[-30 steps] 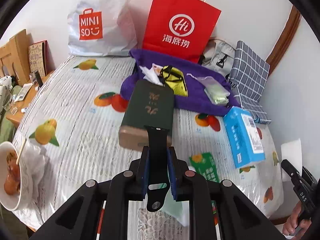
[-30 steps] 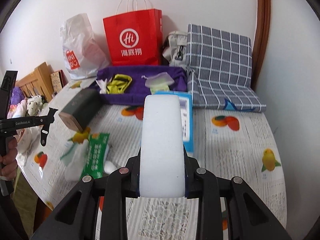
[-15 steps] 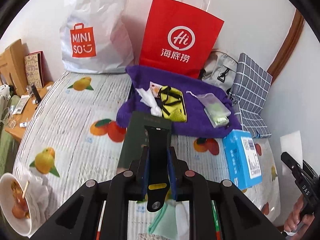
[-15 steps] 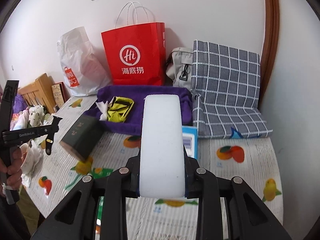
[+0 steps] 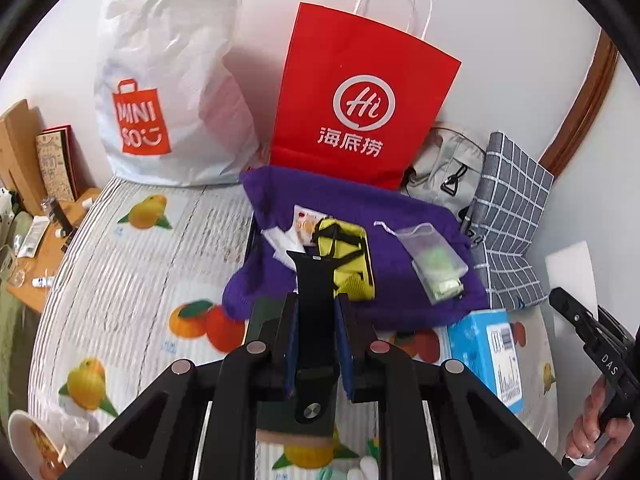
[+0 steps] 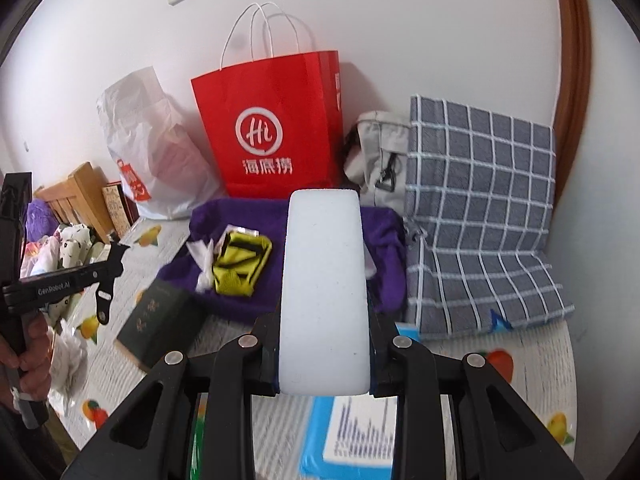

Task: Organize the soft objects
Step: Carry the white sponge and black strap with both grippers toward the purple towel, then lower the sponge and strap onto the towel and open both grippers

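**Both grippers loaded, carry toward the purple cloth**

Left gripper (image 5: 316, 344): jaws clamped on a black strap (image 5: 314, 300), which stands up between the pads and ends in a metal stud near the camera. Right gripper (image 6: 324, 336): jaws clenched on a white sponge block (image 6: 324, 280), held lengthwise, its far end pointing at the back of the table.

Step in hand, by my reading: transport. Both soft items are up off the table (image 5: 120, 280) and aimed at the purple cloth (image 5: 400, 216), where other soft pieces already lie: a yellow pouch (image 5: 348, 264), a clear drawstring bag (image 5: 436, 264) and some white tissue (image 6: 204, 256).

Relative position: the strap tip overlaps the near edge of the cloth in the left view, just beside the yellow pouch. The sponge's far end covers the cloth's right half in the right view. Height above the cloth cannot be told.

Below the left gripper sits a dark green box (image 6: 160, 320); a blue carton (image 5: 488, 352) lies under the right one.

Next move likely calls for lowering over a bare patch of cloth, then opening the jaws. Risk: the strap may cling to a pad.
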Motion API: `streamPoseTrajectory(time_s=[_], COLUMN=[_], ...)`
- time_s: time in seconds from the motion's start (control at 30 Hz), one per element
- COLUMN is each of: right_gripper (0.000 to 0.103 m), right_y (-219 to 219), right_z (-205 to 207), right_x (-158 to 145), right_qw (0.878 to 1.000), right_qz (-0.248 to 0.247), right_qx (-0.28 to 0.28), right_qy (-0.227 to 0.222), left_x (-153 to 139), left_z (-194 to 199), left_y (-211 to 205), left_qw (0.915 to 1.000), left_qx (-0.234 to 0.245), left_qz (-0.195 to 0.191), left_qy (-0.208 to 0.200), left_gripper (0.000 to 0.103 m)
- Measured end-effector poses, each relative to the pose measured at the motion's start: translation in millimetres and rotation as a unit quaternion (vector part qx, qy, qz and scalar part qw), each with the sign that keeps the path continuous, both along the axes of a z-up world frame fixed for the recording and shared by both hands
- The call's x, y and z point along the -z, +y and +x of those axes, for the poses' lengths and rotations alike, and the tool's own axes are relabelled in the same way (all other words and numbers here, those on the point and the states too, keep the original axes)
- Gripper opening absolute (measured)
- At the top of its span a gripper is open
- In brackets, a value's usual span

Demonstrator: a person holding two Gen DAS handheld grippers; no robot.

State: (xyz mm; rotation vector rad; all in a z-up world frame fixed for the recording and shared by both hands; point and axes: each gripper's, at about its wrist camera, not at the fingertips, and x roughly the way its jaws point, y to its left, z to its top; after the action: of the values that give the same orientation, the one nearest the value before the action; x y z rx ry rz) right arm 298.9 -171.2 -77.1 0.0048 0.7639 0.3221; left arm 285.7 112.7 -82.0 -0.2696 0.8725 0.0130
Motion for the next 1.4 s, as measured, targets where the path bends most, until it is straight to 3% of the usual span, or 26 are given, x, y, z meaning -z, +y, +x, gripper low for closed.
streamPoseTrajectory(time_s=[0.63,0.93,1.4], right_gripper=[0.029,0.029,0.029], right_y=[59,73,93], right_z=[100,138,152], right_x=[7,68,123], right_qw=[0.998,0.993,0.981], right_qz=[0.015,0.027,0.023], right_qx=[-0.051,-0.073,-0.087], right_qy=[0.013,0.091,0.172], left_x=[14,54,91], left_z=[99,137,157], left_y=[6,15,18], left_qw=[0.9997,0.9976,0.9938], left_qx=[-0.008,-0.013,0.001], left_qz=[-0.010,-0.035,-0.050], left_qy=[0.022,0.058,0.099], left_gripper=[0.017,0.017,0.017])
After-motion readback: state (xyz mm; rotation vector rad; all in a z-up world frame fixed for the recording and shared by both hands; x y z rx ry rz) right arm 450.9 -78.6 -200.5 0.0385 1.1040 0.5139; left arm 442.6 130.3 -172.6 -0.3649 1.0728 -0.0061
